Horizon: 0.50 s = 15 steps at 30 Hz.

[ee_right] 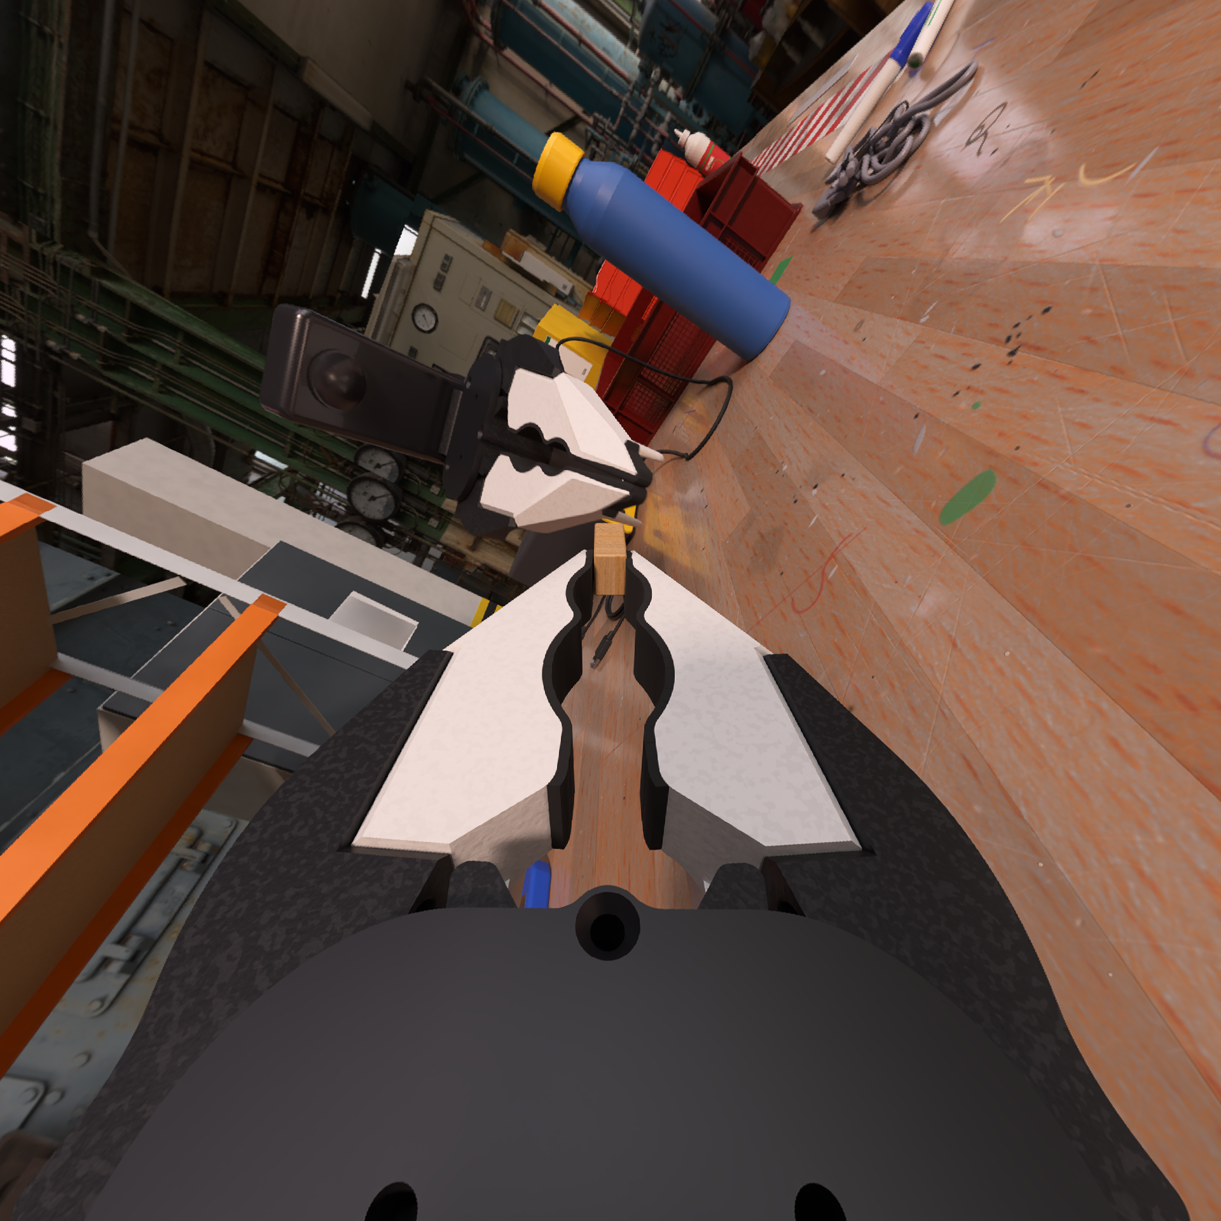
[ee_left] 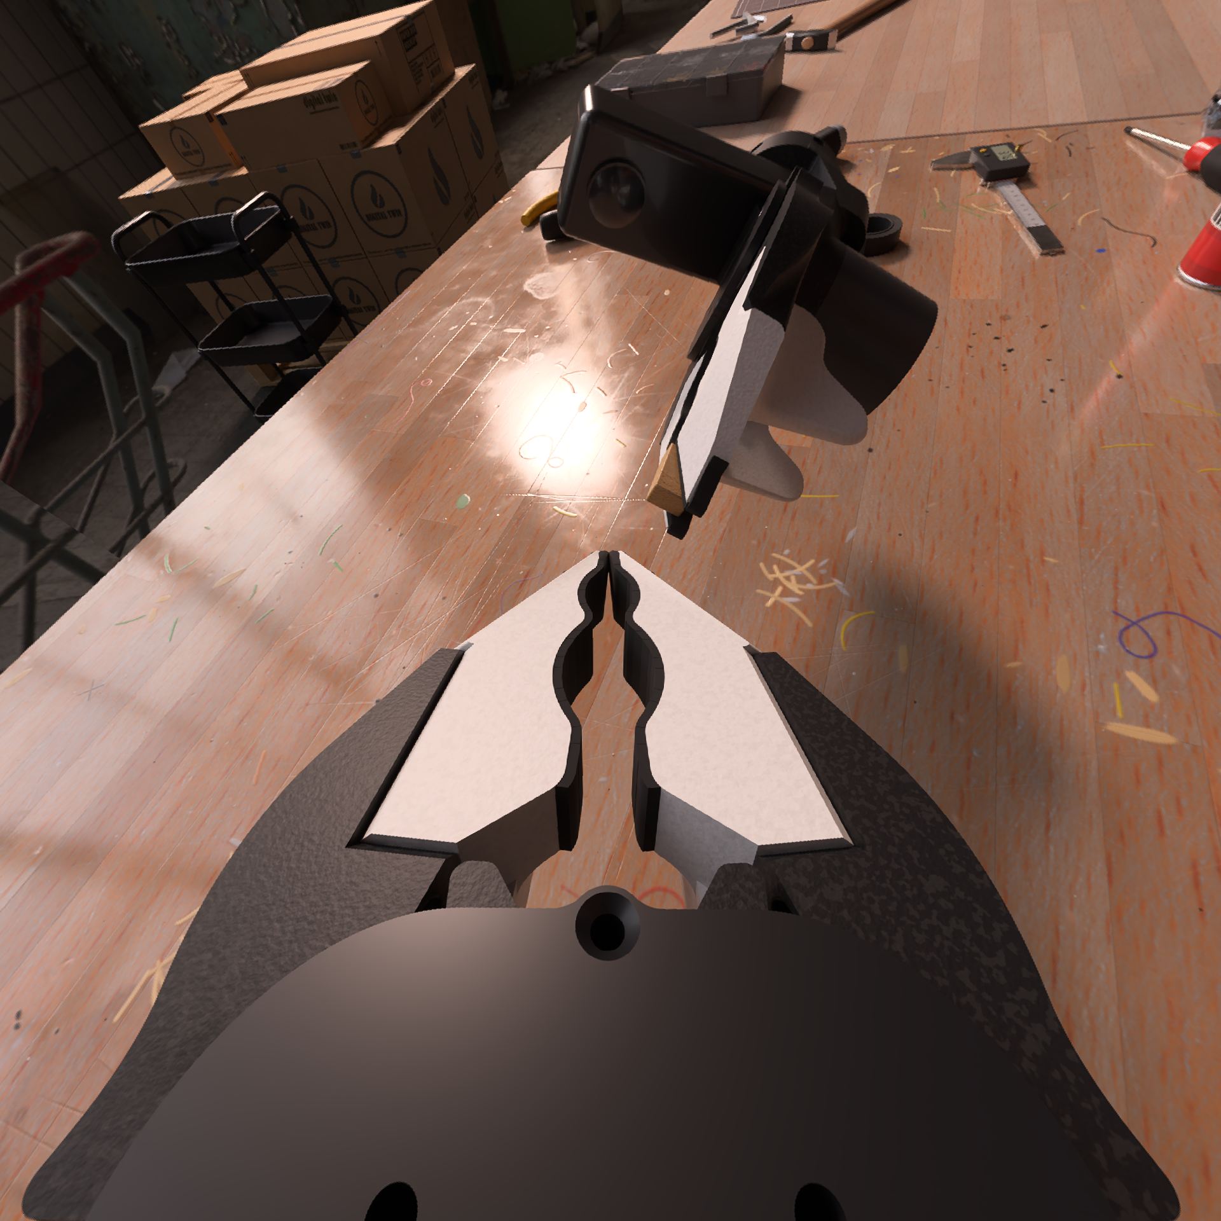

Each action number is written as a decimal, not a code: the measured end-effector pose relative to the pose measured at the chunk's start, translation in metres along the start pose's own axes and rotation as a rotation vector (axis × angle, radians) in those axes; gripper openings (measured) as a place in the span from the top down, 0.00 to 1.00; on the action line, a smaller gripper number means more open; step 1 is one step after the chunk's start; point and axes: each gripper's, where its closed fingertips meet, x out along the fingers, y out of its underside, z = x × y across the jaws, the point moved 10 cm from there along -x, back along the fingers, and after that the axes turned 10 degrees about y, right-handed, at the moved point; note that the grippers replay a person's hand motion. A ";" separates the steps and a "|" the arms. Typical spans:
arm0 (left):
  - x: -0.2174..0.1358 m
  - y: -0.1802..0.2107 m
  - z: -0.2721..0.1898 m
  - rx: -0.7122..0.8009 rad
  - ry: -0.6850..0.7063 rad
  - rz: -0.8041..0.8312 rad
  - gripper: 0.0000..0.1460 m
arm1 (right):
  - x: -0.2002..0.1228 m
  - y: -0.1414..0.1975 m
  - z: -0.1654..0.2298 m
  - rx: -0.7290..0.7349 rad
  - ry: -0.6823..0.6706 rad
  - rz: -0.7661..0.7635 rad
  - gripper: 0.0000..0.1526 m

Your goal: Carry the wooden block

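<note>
The wooden block is small and light tan. My right gripper is shut on it at the fingertips and holds it above the wooden workbench. In the left wrist view the right gripper hangs tilted over the workbench, and the block sticks out at its tips. My left gripper is shut and empty, its tips just short of the block. In the right wrist view the left gripper points at the bench just beyond the block.
A blue bottle with a yellow cap stands by red crates, with a black cable and a grey cable coil. A caliper, red can and grey case lie far off. Cardboard boxes and a black cart stand past the left edge.
</note>
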 end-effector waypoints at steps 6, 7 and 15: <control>-0.008 -0.001 0.004 -0.002 0.013 -0.043 1.00 | -0.001 -0.001 -0.006 0.020 0.005 0.027 0.95; -0.008 -0.001 0.004 0.006 0.008 -0.049 1.00 | -0.002 -0.001 -0.008 0.016 0.026 0.036 0.95; 0.000 0.001 -0.006 0.006 0.092 -0.043 1.00 | -0.002 -0.001 -0.007 0.022 0.013 0.019 0.95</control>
